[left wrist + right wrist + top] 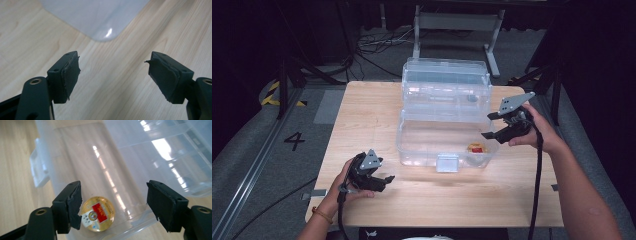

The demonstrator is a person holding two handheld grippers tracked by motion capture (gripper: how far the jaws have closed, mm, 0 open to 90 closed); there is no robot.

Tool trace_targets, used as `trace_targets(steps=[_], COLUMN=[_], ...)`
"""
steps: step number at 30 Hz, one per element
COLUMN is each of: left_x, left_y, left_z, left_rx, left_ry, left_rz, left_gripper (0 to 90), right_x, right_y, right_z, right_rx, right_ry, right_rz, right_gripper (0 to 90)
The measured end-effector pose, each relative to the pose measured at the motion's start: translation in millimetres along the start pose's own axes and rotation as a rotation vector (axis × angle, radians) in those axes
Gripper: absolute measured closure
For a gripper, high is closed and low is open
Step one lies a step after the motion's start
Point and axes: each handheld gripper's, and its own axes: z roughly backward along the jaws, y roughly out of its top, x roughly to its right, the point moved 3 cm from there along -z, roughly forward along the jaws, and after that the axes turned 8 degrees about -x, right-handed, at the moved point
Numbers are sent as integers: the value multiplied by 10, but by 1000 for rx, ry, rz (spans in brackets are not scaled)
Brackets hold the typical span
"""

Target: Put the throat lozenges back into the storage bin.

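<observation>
A clear plastic box (412, 145) stands in the middle of the wooden table, its lid (444, 85) raised behind it. Inside, at the front right corner, lies a small round gold item with a red label (477, 148) (98, 213). My right gripper (493, 125) hovers over the box's right end, open, with nothing between its jaws; in the right gripper view it (113, 206) looks down on the round item. My left gripper (384, 181) is held low at the table's front left, open and empty, its jaws (113, 75) over bare wood near a corner of the box (100, 22).
The box has a white latch (447, 163) on its front wall. The table (362, 115) has bare wood to the left and in front of the box. Beyond the table are a grey floor, cables and a metal frame (457, 22).
</observation>
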Motion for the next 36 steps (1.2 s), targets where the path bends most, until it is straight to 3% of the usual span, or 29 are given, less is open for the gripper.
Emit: trace_targets(steps=[2,8,11,17,23,28,32,33,36], left_x=[2,32,44,130,183,176,156,150,133], left_y=[147,397,498,730,897,965,981,983,994], left_z=[87,189,209,183,37,-57,-162,-188,-244], left_rx=[22,41,43,60,3,-18,-71,-74,-103], left_ry=[18,26,38,29,7,-9,-31,-35,-42], left_rz=[-31,-91,-111,-170,-235,-241,-263,-260,-254], left_gripper=[277,288,294,305,374,411,489,496,575], right_x=[72,244,310,418,533,623,694,714,788], right_y=[30,90,126,238,425,526,582,593,614], right_z=[34,116,124,89,56,-32,-140,-173,-256], right_rx=[42,109,112,118,114,99,92,91,78], right_ry=[-50,-86,-122,-134,-146,-155,-154,-128,-120], right_rz=[-32,-80,-85,-87,-84,-93,-101,-113,-128], right_gripper=[309,314,313,330,344,344,358,358,374])
